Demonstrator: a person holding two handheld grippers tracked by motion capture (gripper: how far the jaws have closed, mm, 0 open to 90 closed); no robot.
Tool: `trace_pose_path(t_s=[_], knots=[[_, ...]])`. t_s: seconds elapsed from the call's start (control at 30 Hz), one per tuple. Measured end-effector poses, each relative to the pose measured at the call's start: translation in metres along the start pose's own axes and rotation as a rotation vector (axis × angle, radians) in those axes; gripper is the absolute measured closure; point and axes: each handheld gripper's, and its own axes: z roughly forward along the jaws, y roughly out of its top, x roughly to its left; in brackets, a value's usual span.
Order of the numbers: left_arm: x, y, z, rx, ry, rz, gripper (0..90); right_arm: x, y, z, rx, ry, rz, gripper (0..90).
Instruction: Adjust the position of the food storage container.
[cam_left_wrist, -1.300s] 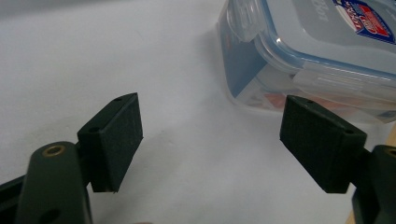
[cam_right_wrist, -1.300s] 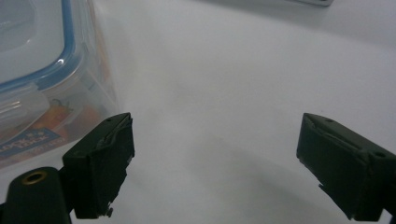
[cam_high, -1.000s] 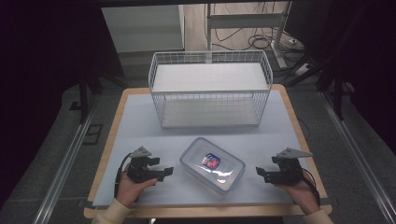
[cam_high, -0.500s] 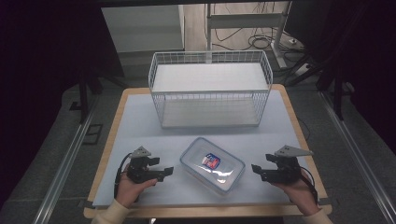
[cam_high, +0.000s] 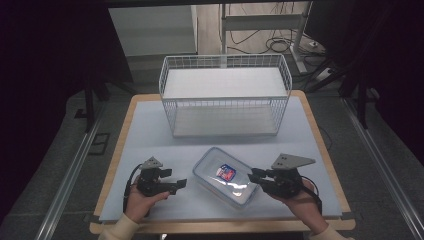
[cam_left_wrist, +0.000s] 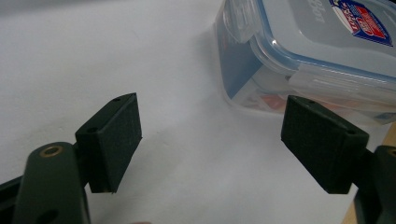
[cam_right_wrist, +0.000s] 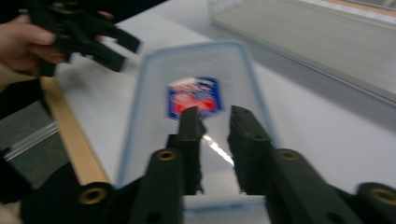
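Since a second ago, right gripper (cam_high: 253, 176) has edged left to the clear container (cam_high: 226, 176) mid-worktop (cam_high: 150, 130), jaws seemingly narrowly parted above its lid; left gripper (cam_high: 181, 183) rests spread wide, level beside it.

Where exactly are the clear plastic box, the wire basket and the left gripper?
Clear plastic box (cam_high: 227, 176): high view, on its lid near the label.
Wire basket (cam_high: 225, 109): high view, on its front wall.
Left gripper (cam_high: 179, 184): high view, between its jaw tips.
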Motion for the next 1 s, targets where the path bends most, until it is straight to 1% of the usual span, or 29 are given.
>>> trace_pose_path(t_s=[0.03, 0.1, 0.17, 0.33, 0.43, 0.47, 0.5, 0.53, 0.57, 0.6, 0.67, 0.7, 0.77, 0.97, 1.0], knots=[[0.0, 0.0, 0.0, 0.001, 0.0, 0.001, 20.3, 0.008, 0.004, 0.007, 0.015, 0.041, -0.022, 82.5], [0.0, 0.0, -0.001, -0.003, -0.001, -0.001, 20.3, 0.015, 0.006, 0.014, 0.033, 0.063, -0.046, 85.5], [0.0, 0.0, -0.001, -0.004, -0.001, -0.002, 20.4, 0.023, 0.005, 0.019, 0.05, 0.091, -0.057, 86.6], [-0.001, -0.001, 0.0, -0.002, -0.001, 0.001, 20.4, 0.041, -0.003, 0.029, 0.105, 0.14, -0.095, 89.5], [0.0, -0.001, -0.001, -0.003, 0.001, 0.0, 20.4, 0.05, -0.008, 0.034, 0.138, 0.155, -0.118, 89.7], [0.0, -0.001, -0.001, -0.003, 0.001, 0.0, 20.4, 0.05, -0.008, 0.034, 0.138, 0.155, -0.118, 89.7], [0.0, -0.001, -0.001, -0.003, 0.0, -0.001, 20.4, 0.055, -0.012, 0.037, 0.165, 0.157, -0.135, 89.7], [0.0, -0.001, -0.001, -0.002, 0.0, 0.0, 20.4, 0.057, -0.014, 0.038, 0.179, 0.156, -0.14, 89.8], [0.0, -0.001, -0.001, -0.002, 0.0, 0.0, 20.4, 0.057, -0.014, 0.038, 0.179, 0.156, -0.14, 89.8], [0.0, -0.001, -0.001, 0.0, -0.002, 0.001, 20.4, 0.06, -0.019, 0.039, 0.206, 0.155, -0.137, 89.7], [0.001, -0.001, 0.0, 0.0, -0.001, -0.001, 20.4, 0.061, -0.026, 0.04, 0.227, 0.146, -0.137, 89.8], [0.001, -0.001, 0.0, 0.0, -0.001, -0.002, 20.4, 0.061, -0.028, 0.04, 0.237, 0.13, -0.143, 89.8], [0.0, -0.001, 0.0, 0.001, 0.001, -0.001, 20.4, 0.06, -0.03, 0.039, 0.231, 0.135, -0.135, 89.8], [0.0, -0.001, 0.0, -0.001, 0.001, -0.002, 20.4, 0.067, -0.031, 0.038, 0.235, 0.089, -0.188, 89.9], [0.0, -0.001, 0.0, -0.001, 0.001, -0.002, 20.4, 0.067, -0.031, 0.038, 0.235, 0.089, -0.188, 89.9]])
